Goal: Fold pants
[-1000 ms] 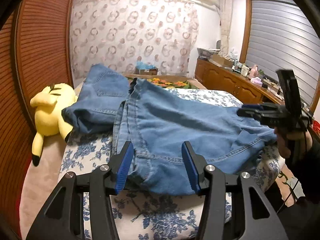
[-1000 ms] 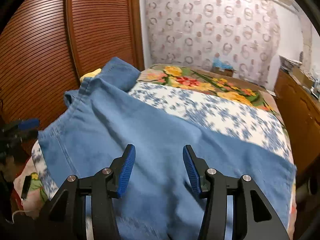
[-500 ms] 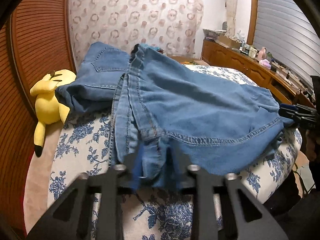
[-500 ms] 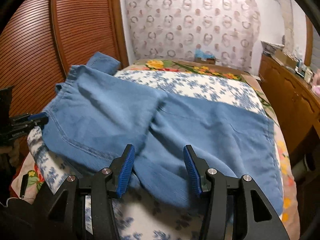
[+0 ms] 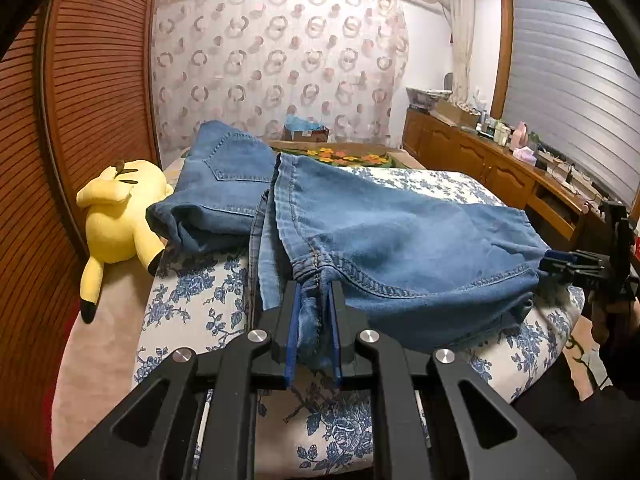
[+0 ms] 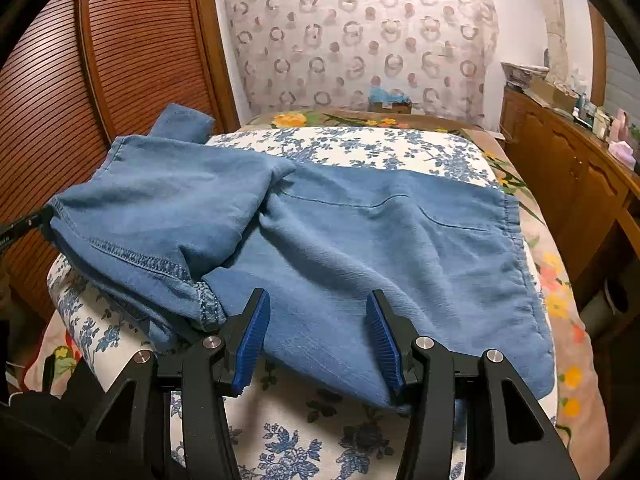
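Light blue denim pants [image 5: 400, 248] lie across the flowered bed, one part doubled over the other [image 6: 168, 208]. In the left wrist view my left gripper [image 5: 314, 292] has a bunched hem seam between its blue pads; the jaws are closing and the pads press on the cloth. Its tip shows at the left edge of the right wrist view [image 6: 24, 224]. My right gripper [image 6: 316, 298] stands open over the near edge of the pants, with cloth lying under and between its fingers. It also shows at the pants' far corner [image 5: 556, 264], held by a person's hand.
A darker denim piece with a back pocket [image 5: 224, 184] lies behind the pants. A yellow plush toy [image 5: 120, 216] rests by the slatted wooden doors [image 5: 80, 120]. A wooden sideboard [image 5: 500, 168] with clutter runs along the right. The flowered bedcover [image 6: 360, 148] shows beyond the pants.
My left jaws went from wide open to closed on the hem seam. The right gripper swung round and now sits over the pants' near edge; the cloth has settled into a doubled layer.
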Action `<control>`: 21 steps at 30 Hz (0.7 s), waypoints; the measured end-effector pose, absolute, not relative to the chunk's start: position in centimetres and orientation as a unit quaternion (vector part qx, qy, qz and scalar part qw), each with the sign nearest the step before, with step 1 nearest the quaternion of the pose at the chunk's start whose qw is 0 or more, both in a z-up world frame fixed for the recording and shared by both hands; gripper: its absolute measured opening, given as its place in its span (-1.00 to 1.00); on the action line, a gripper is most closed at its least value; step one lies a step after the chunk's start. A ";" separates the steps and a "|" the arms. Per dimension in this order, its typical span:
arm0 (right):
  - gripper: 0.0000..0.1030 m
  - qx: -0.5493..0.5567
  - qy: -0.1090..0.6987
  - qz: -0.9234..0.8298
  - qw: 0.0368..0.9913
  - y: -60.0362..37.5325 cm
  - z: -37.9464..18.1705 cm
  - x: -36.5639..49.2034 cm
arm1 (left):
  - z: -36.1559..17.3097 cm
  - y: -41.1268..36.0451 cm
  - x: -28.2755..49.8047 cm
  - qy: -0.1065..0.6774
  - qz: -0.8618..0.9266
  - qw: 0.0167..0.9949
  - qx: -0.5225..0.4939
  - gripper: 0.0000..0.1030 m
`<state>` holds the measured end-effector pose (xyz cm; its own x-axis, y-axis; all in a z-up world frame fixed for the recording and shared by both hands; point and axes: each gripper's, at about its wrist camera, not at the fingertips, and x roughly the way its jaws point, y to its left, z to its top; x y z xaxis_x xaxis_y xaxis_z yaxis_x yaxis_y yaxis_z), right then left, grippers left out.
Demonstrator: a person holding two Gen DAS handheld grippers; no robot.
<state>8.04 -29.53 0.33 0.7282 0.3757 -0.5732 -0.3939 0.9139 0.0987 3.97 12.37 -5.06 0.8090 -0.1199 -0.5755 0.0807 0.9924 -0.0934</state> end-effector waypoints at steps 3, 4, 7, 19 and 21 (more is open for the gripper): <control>0.01 -0.012 0.305 0.207 0.930 -29.8 0.4 7.8 | -5.1 12.1 4.0 0.308 -0.052 0.950 -0.031 -0.70; 0.01 -0.013 0.305 0.206 0.930 -29.9 0.3 7.7 | -5.1 12.1 4.0 0.308 -0.052 0.950 -0.031 -0.67; 0.01 -0.015 0.305 0.204 0.930 -29.9 0.3 7.7 | -4.9 11.7 4.1 0.307 -0.052 0.950 -0.030 -0.51; 0.01 -0.005 0.304 0.190 0.933 -31.8 0.4 6.7 | -4.6 8.9 5.9 0.305 -0.073 0.949 -0.018 0.54; 0.01 -0.006 0.305 0.186 0.934 -32.2 0.5 6.4 | -4.8 8.1 6.2 0.308 -0.079 0.948 -0.016 0.54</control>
